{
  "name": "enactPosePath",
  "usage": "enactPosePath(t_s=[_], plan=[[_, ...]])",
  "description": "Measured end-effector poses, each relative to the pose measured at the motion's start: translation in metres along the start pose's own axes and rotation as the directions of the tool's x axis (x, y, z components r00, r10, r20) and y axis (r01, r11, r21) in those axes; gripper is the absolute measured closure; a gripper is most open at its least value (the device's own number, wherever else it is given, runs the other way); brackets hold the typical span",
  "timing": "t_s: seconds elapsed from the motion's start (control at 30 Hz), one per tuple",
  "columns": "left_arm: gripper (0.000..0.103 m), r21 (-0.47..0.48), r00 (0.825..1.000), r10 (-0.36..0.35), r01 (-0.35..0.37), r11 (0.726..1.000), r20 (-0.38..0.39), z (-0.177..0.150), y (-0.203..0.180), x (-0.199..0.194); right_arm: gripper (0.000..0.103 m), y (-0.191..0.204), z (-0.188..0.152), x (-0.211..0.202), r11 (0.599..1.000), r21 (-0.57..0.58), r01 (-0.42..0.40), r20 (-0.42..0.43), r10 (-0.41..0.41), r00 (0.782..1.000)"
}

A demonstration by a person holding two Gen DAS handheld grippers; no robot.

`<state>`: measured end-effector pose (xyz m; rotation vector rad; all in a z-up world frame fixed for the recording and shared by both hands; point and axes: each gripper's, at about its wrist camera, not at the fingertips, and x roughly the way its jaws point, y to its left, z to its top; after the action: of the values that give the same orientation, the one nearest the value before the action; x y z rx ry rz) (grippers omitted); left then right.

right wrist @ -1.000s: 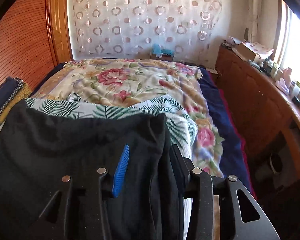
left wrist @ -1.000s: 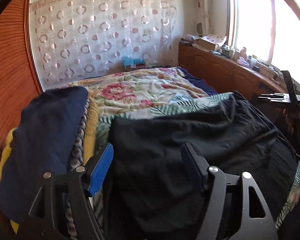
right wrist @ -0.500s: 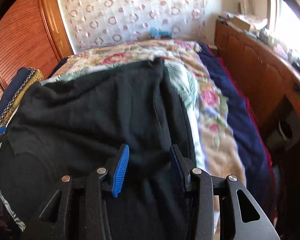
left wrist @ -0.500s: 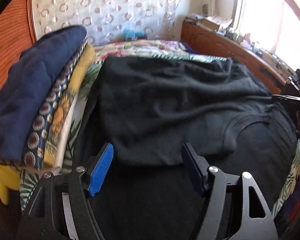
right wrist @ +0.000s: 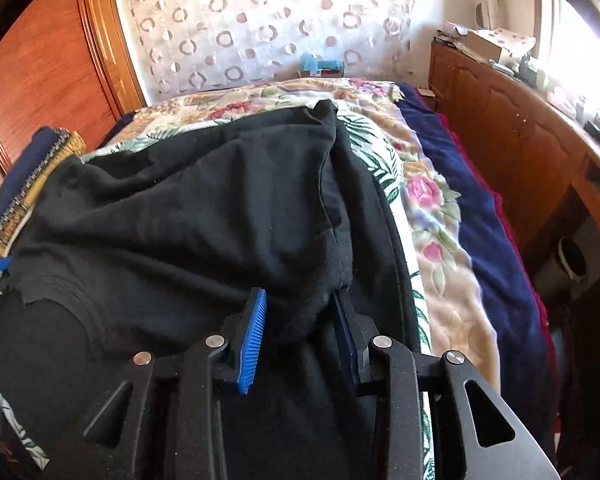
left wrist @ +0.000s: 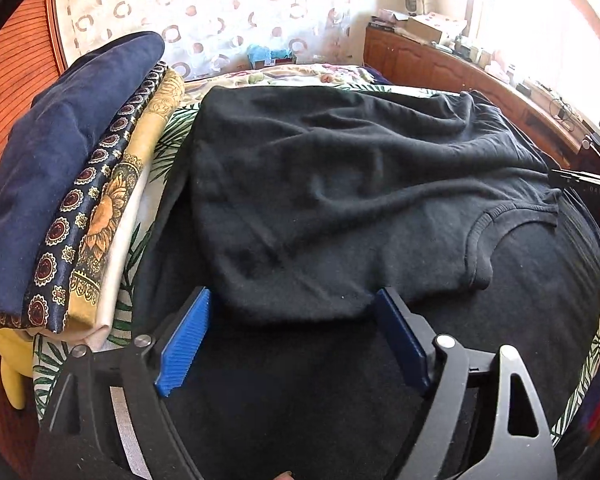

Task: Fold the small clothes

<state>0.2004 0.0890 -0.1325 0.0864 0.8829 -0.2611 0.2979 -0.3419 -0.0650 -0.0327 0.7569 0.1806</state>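
Meanwhile, on the bed [right wrist: 452, 216], a black shirt [left wrist: 340, 184] lies spread over the floral bedspread [right wrist: 432, 240], its upper part folded down over the lower so the ribbed neckline [left wrist: 480, 240] faces up near the right side of the left wrist view. Left gripper [left wrist: 292, 332] hovers at the near folded edge of the shirt, jaws wide apart, the cloth edge lying between the blue pads [left wrist: 184, 340] without being pinched. Right gripper [right wrist: 300, 320] sits at the shirt's other side, jaws narrower, a bunched fold of black fabric lying between them; whether the pads actually press that fold cannot be told, as a gap shows beside the blue one. Beside the shirt, on the left edge of the bed, a stack of folded clothes [left wrist: 72, 184] holds a navy piece on top, a patterned dark one and a yellow sunflower print below; the lowest layers are cut off by the gripper frame. A wooden counter [right wrist: 540, 128] along the window carries small items too washed out by glare to name. The right gripper shows only as a dark sliver at the far right edge of the left wrist view. A curtain with rings [right wrist: 260, 24] hangs behind the bed.
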Motion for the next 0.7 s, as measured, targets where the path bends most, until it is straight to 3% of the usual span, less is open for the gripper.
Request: enactPosePath(t_s=[0.1, 0.27, 0.43, 0.63, 0.7], plan=[[0.019, 0.000, 1.000, 0.001, -0.001, 1.000, 0.001, 0.000, 0.000, 0.000, 0.068, 0.005, -0.003, 0.004, 0.998, -0.039, 0.047, 0.020, -0.047, 0.999], [0.019, 0.000, 1.000, -0.001, 0.001, 1.000, -0.007, 0.001, 0.003, -0.002, 0.068, 0.007, -0.004, 0.009, 0.997, -0.049, 0.060, 0.021, -0.059, 0.998], [0.027, -0.091, 0.999, -0.040, 0.041, 0.995, 0.014, -0.006, 0.020, -0.014, 0.068, 0.011, -0.005, 0.010, 0.996, -0.053, 0.066, 0.023, -0.065, 0.998], [0.050, -0.178, 0.998, -0.060, 0.065, 0.982, 0.031, -0.014, 0.042, -0.022, 0.068, 0.011, -0.004, 0.010, 0.996, -0.054, 0.066, 0.022, -0.065, 0.998], [0.065, -0.189, 0.996, -0.077, 0.082, 0.978, 0.033, -0.013, 0.045, -0.022, 0.068, 0.010, -0.004, 0.010, 0.996, -0.053, 0.065, 0.022, -0.064, 0.998]])
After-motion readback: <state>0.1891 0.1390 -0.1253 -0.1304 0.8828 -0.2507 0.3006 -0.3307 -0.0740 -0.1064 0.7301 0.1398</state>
